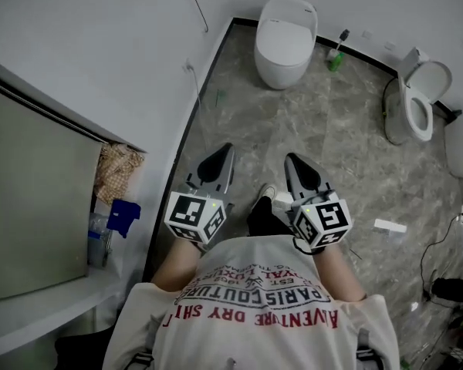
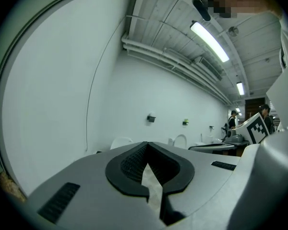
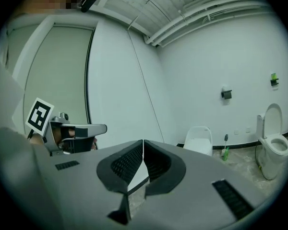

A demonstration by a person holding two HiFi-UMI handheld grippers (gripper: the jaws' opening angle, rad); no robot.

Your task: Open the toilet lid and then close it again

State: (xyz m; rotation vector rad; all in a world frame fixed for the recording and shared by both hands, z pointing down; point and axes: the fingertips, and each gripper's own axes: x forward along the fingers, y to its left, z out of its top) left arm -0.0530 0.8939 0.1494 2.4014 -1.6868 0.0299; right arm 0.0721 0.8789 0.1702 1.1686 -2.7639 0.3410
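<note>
A white toilet (image 1: pixel 284 38) with its lid down stands against the far wall, well ahead of both grippers; it also shows in the right gripper view (image 3: pixel 200 139) and just above the jaws in the left gripper view (image 2: pixel 121 142). A second toilet (image 1: pixel 418 102) with its lid raised stands to the right (image 3: pixel 273 147). My left gripper (image 1: pixel 222 153) and right gripper (image 1: pixel 293 162) are held side by side in front of the person's chest, pointing toward the toilets. Both are shut with nothing in them (image 2: pixel 146 145) (image 3: pixel 143 143).
A white wall runs along the left, with a grey-green panel (image 1: pixel 38 206) and a ledge holding a blue item (image 1: pixel 123 216). A green toilet brush (image 1: pixel 336 57) stands between the toilets. A white box (image 1: pixel 390 226) and cables (image 1: pixel 440 245) lie on the floor at the right.
</note>
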